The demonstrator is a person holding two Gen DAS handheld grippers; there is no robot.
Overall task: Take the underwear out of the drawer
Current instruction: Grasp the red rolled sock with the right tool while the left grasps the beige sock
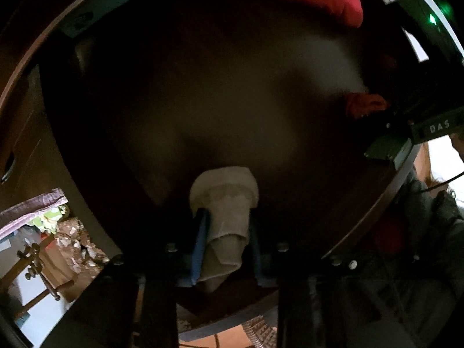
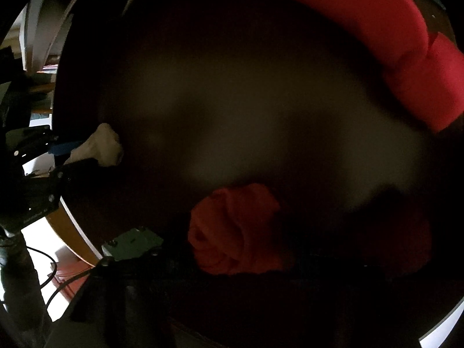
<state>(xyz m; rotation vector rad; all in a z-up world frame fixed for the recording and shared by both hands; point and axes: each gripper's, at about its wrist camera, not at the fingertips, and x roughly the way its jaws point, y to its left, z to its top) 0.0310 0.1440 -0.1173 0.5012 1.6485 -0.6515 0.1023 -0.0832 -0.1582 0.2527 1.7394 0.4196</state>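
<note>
The jaws of the left gripper [image 1: 224, 229] are clamped on a rolled beige cotton piece of underwear [image 1: 224, 200], their blue pads pressing it from both sides, the roll standing up between them inside the dark wooden drawer [image 1: 203, 87]. The jaws of the right gripper [image 2: 232, 249] sit around a crumpled red fabric bundle [image 2: 232, 229] near the drawer's front edge. The view there is too dark for me to make out the fingers, so I cannot tell whether they are pinching it or only standing around it.

As I judge it, the task is at its gripping stage: one piece is firmly held, a second is at least reached, but both are still down in the drawer. Lifting them clear is left. A long red folded cloth [image 2: 377, 34] lies along the far side, untouched, and the middle of the drawer is a blurred dim patch I cannot read.

Beyond the drawer's rim the room looks cluttered: a brown wooden chair [image 1: 43, 275] stands on a pale floor beside scattered paper scraps [image 1: 78, 246], and black cables [image 2: 49, 278] trail past the front of the drawer.
</note>
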